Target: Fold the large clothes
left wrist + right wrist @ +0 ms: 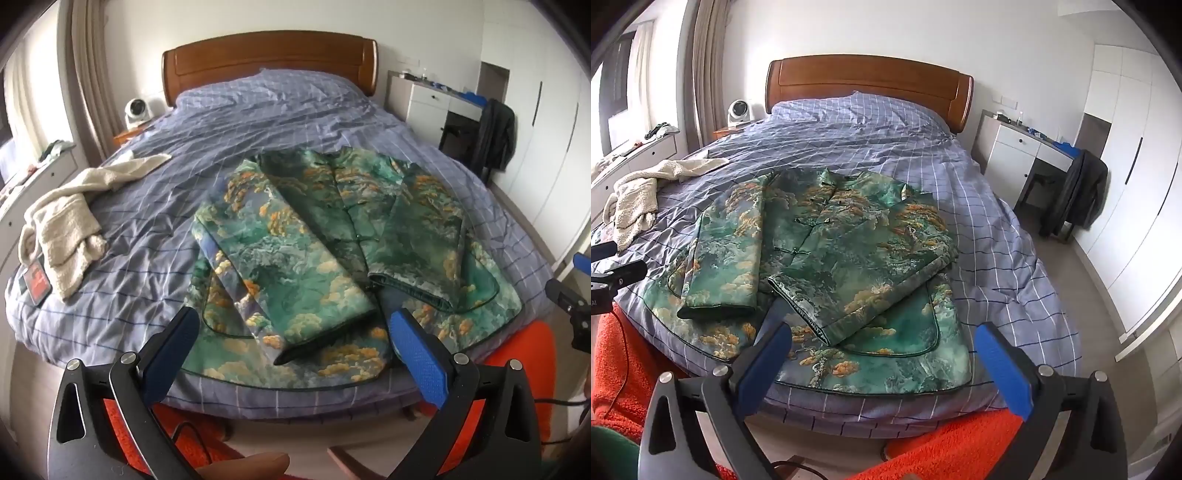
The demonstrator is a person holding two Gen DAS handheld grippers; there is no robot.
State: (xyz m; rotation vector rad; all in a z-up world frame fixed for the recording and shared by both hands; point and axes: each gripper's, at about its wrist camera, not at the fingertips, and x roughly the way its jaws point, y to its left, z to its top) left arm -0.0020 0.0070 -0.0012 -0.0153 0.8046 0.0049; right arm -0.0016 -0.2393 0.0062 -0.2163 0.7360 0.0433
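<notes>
jacket [314,236] collar toward headboard [269,59]

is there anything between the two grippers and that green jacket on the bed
Nothing visible. Each open hand-held gripper, left and right, hangs by the bed's foot with the green jacket just ahead. The cream garment lies off to the left.
</notes>
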